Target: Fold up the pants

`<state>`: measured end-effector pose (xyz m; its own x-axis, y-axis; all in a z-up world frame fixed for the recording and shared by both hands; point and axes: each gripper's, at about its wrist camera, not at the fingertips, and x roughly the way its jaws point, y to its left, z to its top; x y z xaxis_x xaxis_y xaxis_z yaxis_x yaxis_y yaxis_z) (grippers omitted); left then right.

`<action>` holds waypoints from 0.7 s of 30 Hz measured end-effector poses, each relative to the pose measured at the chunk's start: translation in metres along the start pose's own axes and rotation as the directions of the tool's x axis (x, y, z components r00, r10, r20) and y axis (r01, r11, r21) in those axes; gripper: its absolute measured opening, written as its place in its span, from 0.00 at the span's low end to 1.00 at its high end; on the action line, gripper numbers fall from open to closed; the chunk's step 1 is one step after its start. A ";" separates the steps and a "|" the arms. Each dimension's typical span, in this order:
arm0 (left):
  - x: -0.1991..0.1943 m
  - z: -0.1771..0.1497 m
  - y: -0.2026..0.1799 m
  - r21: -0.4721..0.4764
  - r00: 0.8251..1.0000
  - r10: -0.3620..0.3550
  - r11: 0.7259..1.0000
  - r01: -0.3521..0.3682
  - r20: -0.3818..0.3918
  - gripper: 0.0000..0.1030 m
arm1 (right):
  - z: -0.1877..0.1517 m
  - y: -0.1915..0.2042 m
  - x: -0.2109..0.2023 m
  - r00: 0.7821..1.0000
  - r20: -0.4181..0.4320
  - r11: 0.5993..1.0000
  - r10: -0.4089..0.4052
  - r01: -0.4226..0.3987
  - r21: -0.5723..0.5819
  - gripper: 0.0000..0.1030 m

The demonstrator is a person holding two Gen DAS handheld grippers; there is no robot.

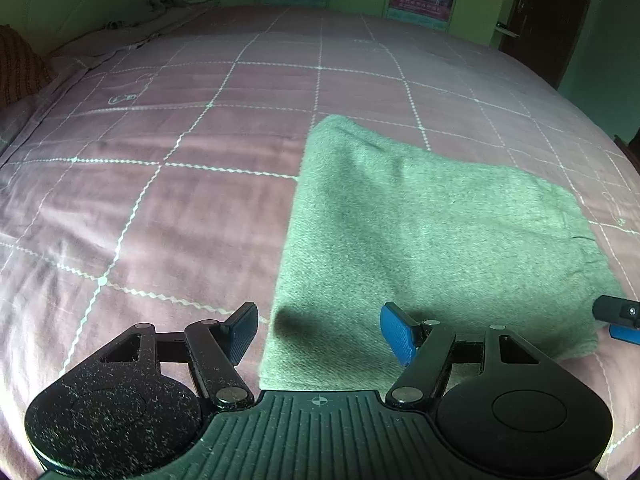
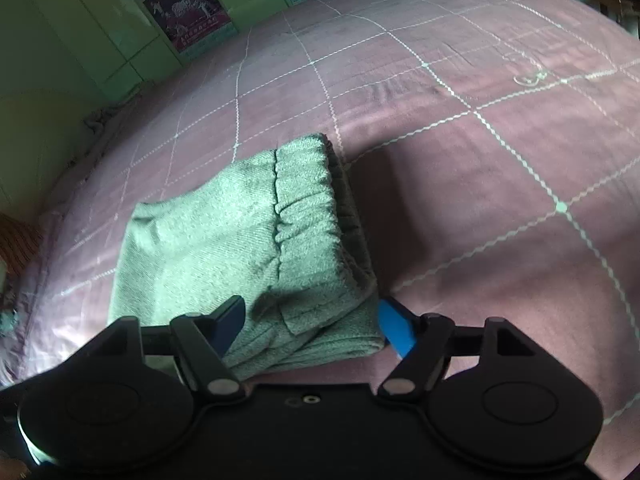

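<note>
The green-grey pants (image 1: 420, 220) lie folded into a thick rectangle on the pink checked bedspread (image 1: 160, 200). My left gripper (image 1: 320, 332) is open over the bundle's near left corner; its left pad (image 1: 244, 330) hangs past the cloth's edge and its right pad (image 1: 396, 334) is above the fabric. In the right wrist view the pants (image 2: 240, 232) show their gathered waistband (image 2: 308, 200) on the right side. My right gripper (image 2: 312, 324) is open astride the near waistband corner, and neither pad presses the cloth. Part of it shows at the right edge of the left wrist view (image 1: 618, 320).
Crumpled bedding (image 1: 160, 4) lies at the far left of the bed. An orange-brown pillow (image 1: 16, 64) sits at the left edge. Green wardrobe doors with posters (image 2: 184, 8) stand behind the bed, with a dark door (image 1: 552, 20) to the right.
</note>
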<state>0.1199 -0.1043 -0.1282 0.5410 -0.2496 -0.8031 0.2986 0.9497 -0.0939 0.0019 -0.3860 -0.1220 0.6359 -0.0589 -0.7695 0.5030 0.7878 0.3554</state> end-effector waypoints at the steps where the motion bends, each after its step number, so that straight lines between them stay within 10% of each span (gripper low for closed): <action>1: 0.003 0.000 0.001 -0.003 1.000 -0.002 1.000 0.002 -0.015 0.66 | -0.001 0.001 0.001 1.000 -0.008 1.000 0.002 -0.002 -0.006 0.69; 21: 0.039 0.014 0.003 -0.046 0.992 -0.084 0.996 0.080 -0.098 0.68 | 0.005 0.007 0.020 0.999 -0.034 0.998 -0.021 0.019 -0.059 0.56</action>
<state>0.1530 -0.1142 -0.1510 0.4346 -0.3088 -0.8460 0.3045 0.9344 -0.1847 0.0212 -0.3848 -0.1320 0.6050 -0.0548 -0.7943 0.4799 0.8211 0.3089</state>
